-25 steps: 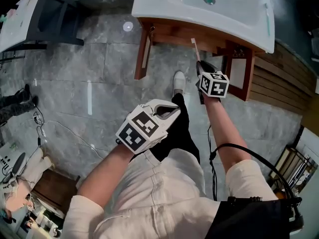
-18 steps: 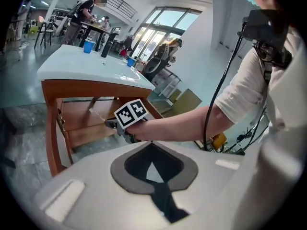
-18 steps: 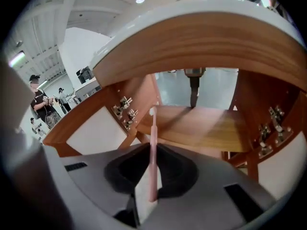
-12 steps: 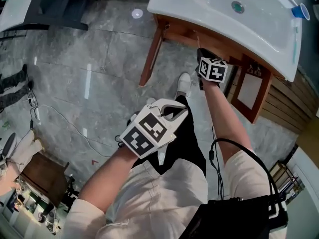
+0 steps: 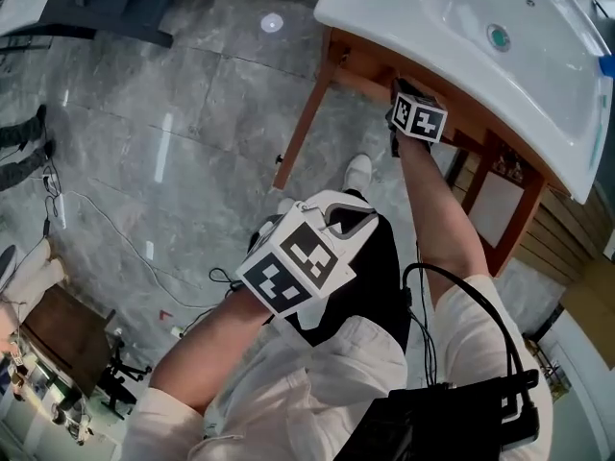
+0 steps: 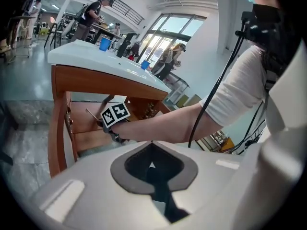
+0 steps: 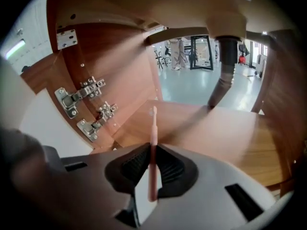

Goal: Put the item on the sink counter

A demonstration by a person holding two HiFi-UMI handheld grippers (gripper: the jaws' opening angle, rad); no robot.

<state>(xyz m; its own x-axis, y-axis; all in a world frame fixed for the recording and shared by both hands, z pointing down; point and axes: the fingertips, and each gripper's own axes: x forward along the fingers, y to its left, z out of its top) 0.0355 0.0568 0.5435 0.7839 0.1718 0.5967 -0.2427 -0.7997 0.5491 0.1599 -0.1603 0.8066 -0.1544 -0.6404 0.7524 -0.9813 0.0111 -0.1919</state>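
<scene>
A thin pink toothbrush (image 7: 153, 128) stands upright between the pads of my right gripper (image 7: 152, 150), which is shut on its handle. This gripper (image 5: 402, 104) is reaching under the front edge of the white sink counter (image 5: 384, 22), into the open wooden cabinet (image 7: 120, 80) below it. In the left gripper view the toothbrush (image 6: 93, 115) sticks out beyond the right gripper's marker cube, below the counter (image 6: 96, 61). My left gripper (image 5: 357, 221) hangs low by the person's waist. Its jaws (image 6: 151, 147) are shut with nothing between them.
Inside the cabinet are metal door hinges (image 7: 79, 97) and a grey drain pipe (image 7: 221, 75). Brown cabinet legs (image 5: 306, 123) stand on the grey stone floor. A blue cup (image 6: 105, 44) sits on the counter. Cables (image 5: 125, 248) lie on the floor at the left.
The right gripper with the toothbrush has moved up and closer under the counter's front edge. The left gripper has stayed by the waist.
</scene>
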